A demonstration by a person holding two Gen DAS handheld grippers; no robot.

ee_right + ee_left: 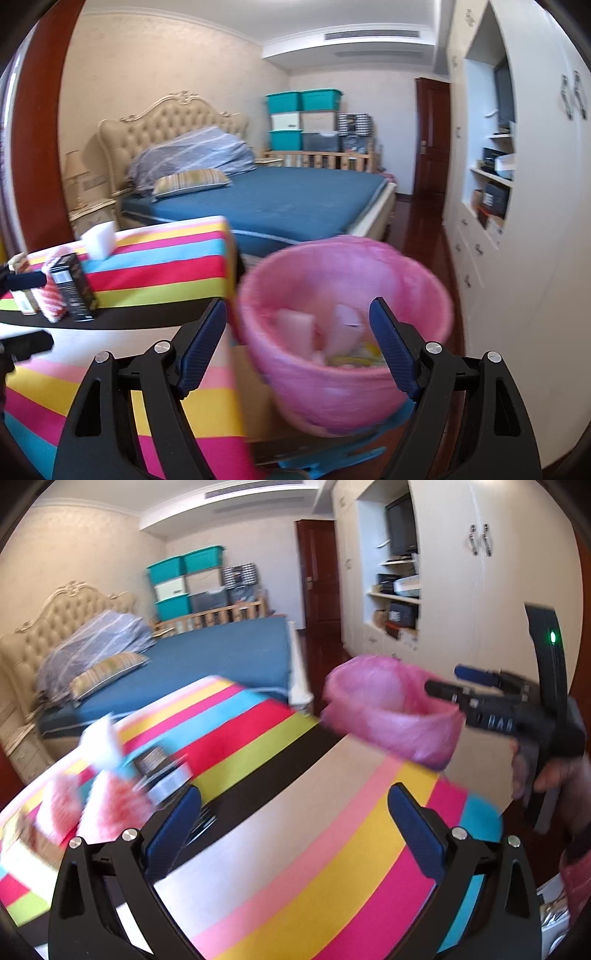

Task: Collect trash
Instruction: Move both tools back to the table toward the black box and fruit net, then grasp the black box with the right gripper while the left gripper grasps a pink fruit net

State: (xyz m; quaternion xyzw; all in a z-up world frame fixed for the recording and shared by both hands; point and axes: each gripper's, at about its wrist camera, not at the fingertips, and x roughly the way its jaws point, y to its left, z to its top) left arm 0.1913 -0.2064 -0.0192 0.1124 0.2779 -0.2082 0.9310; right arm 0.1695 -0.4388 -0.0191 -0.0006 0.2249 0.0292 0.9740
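Note:
A bin lined with a pink bag (343, 332) stands off the table's right edge; pale scraps (295, 325) lie inside it. It also shows in the left wrist view (391, 709). My right gripper (297, 343) is open and empty, over the bin's near rim; it also shows in the left wrist view (450, 686). My left gripper (293, 819) is open and empty above the striped tablecloth (295, 849). Trash lies at the table's left: a white block (98, 243), a dark box (74, 291), red-and-white wrappers (99, 812) and a silver item (171, 784).
A bed with a blue sheet (280, 199) stands behind the table. White cupboards with open shelves (491, 184) line the right wall. Teal storage boxes (303, 114) are stacked at the far wall beside a dark door (430, 140).

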